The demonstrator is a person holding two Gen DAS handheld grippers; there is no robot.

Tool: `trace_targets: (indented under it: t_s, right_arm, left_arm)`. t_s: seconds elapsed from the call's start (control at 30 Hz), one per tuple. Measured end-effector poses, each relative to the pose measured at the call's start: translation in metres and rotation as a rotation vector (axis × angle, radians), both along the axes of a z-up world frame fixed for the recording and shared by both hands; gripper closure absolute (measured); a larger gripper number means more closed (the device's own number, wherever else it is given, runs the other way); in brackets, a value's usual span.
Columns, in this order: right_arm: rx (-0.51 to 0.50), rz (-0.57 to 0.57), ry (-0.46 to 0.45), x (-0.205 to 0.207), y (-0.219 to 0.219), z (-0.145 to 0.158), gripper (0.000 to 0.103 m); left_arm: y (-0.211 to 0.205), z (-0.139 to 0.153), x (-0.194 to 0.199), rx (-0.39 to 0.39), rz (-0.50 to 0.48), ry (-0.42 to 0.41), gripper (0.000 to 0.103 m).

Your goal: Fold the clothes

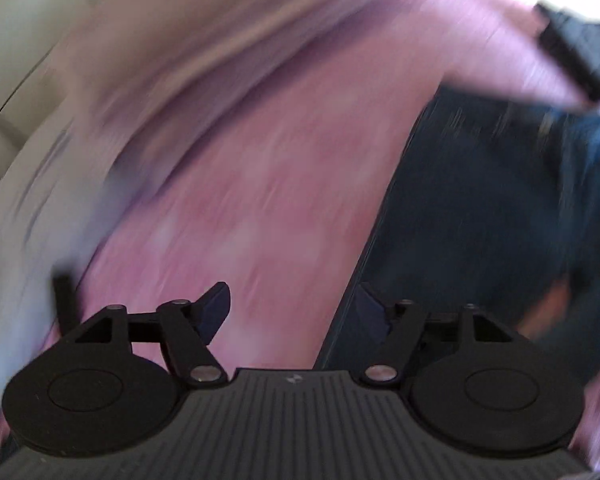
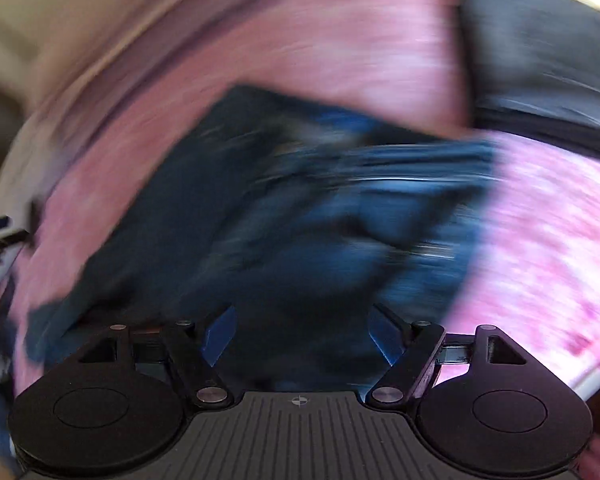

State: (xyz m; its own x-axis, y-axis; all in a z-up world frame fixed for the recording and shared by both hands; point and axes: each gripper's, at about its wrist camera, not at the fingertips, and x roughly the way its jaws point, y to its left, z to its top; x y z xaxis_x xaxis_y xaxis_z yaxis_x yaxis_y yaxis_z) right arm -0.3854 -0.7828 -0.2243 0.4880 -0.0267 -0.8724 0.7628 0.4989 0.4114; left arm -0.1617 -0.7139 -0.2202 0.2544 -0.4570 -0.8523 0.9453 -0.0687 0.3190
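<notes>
Both views are blurred by motion. A dark blue garment, like jeans [image 2: 292, 208], lies crumpled on a pink patterned bedsheet [image 2: 540, 232]. My right gripper [image 2: 300, 334] is open and empty, low over the near part of the jeans. In the left wrist view the jeans [image 1: 500, 208] fill the right side, with a straight edge running up from the gripper. My left gripper [image 1: 294, 312] is open and empty, over the sheet [image 1: 260, 200] at that edge. The other gripper's dark body [image 1: 572, 48] shows at the upper right.
A dark grey cloth or pillow [image 2: 548, 52] lies at the far right on the sheet. A white cloth [image 1: 24, 216] lies to the left of the sheet. A pale wall or headboard [image 1: 24, 28] is behind.
</notes>
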Motion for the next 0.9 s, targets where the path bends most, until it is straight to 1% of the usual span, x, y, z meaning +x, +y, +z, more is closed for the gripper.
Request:
trace_targets:
  t_s: [0.03,0.1,0.13,0.27,0.37,0.4,0.43,0.47,0.5,0.53,0.6,0.67,0.7,0.77,0.8,0.83,0.87,0.9]
  right_arm:
    - [-0.001,0.069,-0.015,0.02,0.012,0.0,0.027]
    - [-0.012,0.207,-0.04,0.059,0.038,-0.002,0.027]
    - [-0.021,0.276,-0.049,0.077,0.053,-0.003,0.027]
    - [-0.09,0.536,-0.061,0.148,0.123,-0.014,0.027]
    - [-0.182,0.696,-0.04,0.196,0.175,-0.027,0.027]
    - [-0.213,0.74,-0.027,0.211,0.191,-0.032,0.027]
    - [-0.239,0.753,0.003,0.22,0.2,-0.038,0.027]
    - [-0.265,0.765,0.033,0.229,0.21,-0.044,0.027]
    - [-0.292,0.778,0.063,0.238,0.22,-0.049,0.027]
    - [-0.318,0.79,0.093,0.247,0.23,-0.055,0.027]
    - [-0.367,0.809,0.153,0.264,0.248,-0.066,0.027]
    - [-0.381,0.788,0.201,0.275,0.255,-0.072,0.027]
    - [-0.386,0.775,0.212,0.275,0.259,-0.07,0.027]
    - [-0.39,0.76,0.222,0.276,0.263,-0.064,0.027]
    - [-0.397,0.756,0.224,0.278,0.264,-0.059,0.027]
    - [-0.403,0.753,0.228,0.276,0.265,-0.054,0.027]
    - [-0.406,0.75,0.234,0.272,0.266,-0.048,0.027]
    - [-0.408,0.746,0.242,0.271,0.265,-0.046,0.027]
  left_arm:
    - [0.024,-0.003,0.012,0.032,0.021,-0.014,0.034]
    - [0.069,-0.012,0.03,0.09,0.022,-0.037,0.027]
    - [0.09,-0.017,0.039,0.118,0.018,-0.048,0.026]
    - [0.147,-0.059,0.069,0.202,-0.098,-0.071,0.026]
    - [0.161,-0.095,0.093,0.211,-0.199,-0.067,0.028]
    - [0.165,-0.106,0.101,0.214,-0.231,-0.064,0.034]
    - [0.165,-0.111,0.108,0.219,-0.254,-0.052,0.041]
    - [0.164,-0.116,0.116,0.224,-0.276,-0.039,0.068]
    - [0.164,-0.121,0.124,0.229,-0.299,-0.027,0.09]
    - [0.163,-0.124,0.131,0.23,-0.319,-0.011,0.093]
    - [0.156,-0.101,0.153,0.182,-0.303,0.055,0.096]
    - [0.145,-0.073,0.176,0.131,-0.27,0.116,0.096]
    - [0.134,-0.06,0.189,0.1,-0.249,0.137,0.096]
    - [0.105,-0.037,0.215,0.021,-0.194,0.151,0.095]
    - [0.09,-0.03,0.227,-0.019,-0.159,0.141,0.09]
    - [0.076,-0.027,0.235,-0.05,-0.119,0.111,0.085]
    - [0.062,-0.024,0.244,-0.082,-0.078,0.08,0.067]
    - [0.049,-0.022,0.251,-0.111,-0.042,0.048,0.051]
